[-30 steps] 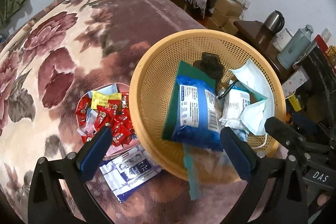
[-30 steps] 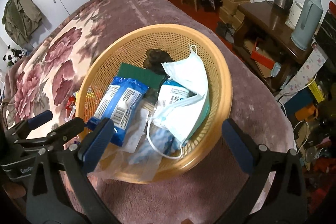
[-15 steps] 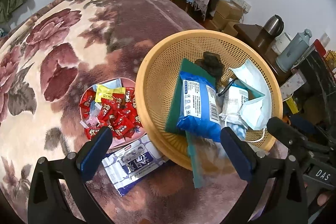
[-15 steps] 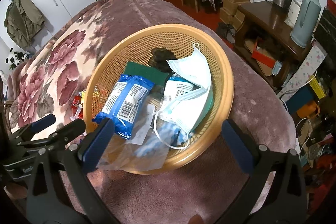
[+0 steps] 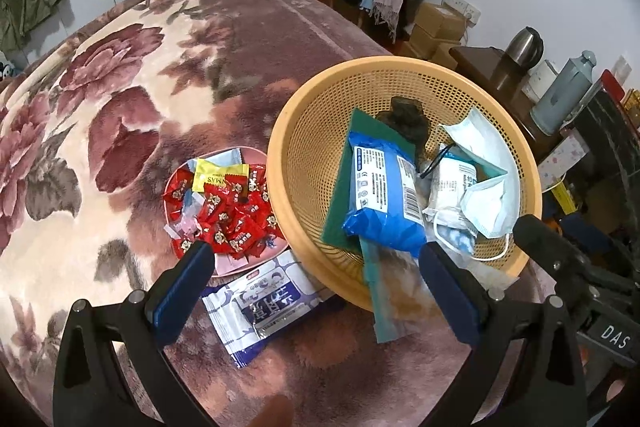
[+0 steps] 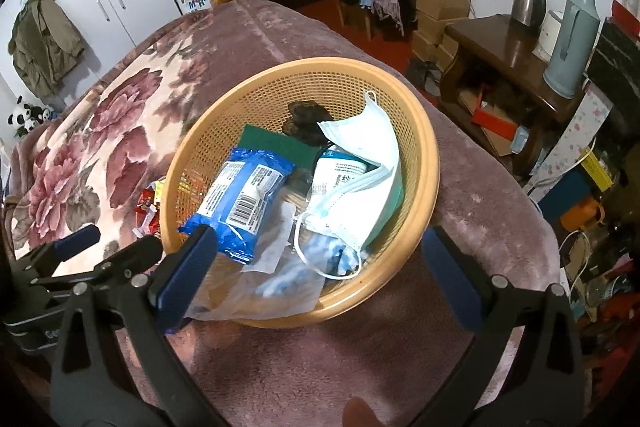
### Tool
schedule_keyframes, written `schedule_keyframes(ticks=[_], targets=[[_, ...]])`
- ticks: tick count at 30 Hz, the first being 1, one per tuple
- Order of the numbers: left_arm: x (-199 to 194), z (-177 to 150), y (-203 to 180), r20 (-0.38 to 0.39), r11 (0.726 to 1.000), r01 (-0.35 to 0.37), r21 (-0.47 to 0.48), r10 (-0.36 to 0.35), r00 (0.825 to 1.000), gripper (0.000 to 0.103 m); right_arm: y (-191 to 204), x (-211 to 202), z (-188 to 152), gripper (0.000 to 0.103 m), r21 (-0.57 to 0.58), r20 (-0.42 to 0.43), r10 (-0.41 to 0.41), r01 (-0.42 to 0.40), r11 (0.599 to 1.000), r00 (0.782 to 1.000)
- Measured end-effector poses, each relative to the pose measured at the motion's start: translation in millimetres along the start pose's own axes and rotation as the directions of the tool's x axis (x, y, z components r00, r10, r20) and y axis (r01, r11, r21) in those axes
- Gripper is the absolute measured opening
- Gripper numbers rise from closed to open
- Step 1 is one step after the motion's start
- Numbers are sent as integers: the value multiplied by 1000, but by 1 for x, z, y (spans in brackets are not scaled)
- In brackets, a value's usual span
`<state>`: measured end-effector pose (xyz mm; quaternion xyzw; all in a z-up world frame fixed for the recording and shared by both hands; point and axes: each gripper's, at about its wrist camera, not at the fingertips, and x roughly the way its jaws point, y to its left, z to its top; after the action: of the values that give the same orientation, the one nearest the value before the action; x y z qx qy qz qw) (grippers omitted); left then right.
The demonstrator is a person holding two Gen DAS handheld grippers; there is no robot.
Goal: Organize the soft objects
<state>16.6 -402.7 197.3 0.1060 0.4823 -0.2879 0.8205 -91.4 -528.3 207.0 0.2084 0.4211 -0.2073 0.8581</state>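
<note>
We hold the left gripper (image 5: 312,281) with fingers spread wide over the floral plush blanket (image 5: 120,87), gripping nothing. The right gripper (image 6: 320,275) is spread too, empty, framing the near rim of the round tan mesh basket (image 6: 424,131) at the frame's centre. Inside it we see a glossy blue wipes pack (image 6: 240,199), long axis running lower left to upper right, beside a crumpled pale face mask (image 6: 360,147), over a flat green pad (image 6: 276,143). In the left view, a white-and-purple wipes pack (image 5: 264,303) lies flat on the blanket at lower centre, slanting lower left to upper right, just beside the pink candy plate (image 5: 236,269).
</note>
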Motion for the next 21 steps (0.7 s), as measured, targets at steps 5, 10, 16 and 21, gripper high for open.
schedule_keyframes(ticks=[5,10,16,21], targets=[[-2,-5,0,8,1000,-4,-12,4,1000,102,-1,-1,-4,102,9,3,0,0,1000,1000],[-3,-9,1,19,999,-24,-28,24,1000,102,3,-2,-6,102,-12,8,-45,45,999,999],[-4,-18,-1,12,998,-61,11,61,998,102,9,-9,-15,102,-43,33,-153,155,987,988],[-4,-28,7,3,999,-35,-12,35,999,102,11,-10,-24,102,-34,22,-111,111,993,994]])
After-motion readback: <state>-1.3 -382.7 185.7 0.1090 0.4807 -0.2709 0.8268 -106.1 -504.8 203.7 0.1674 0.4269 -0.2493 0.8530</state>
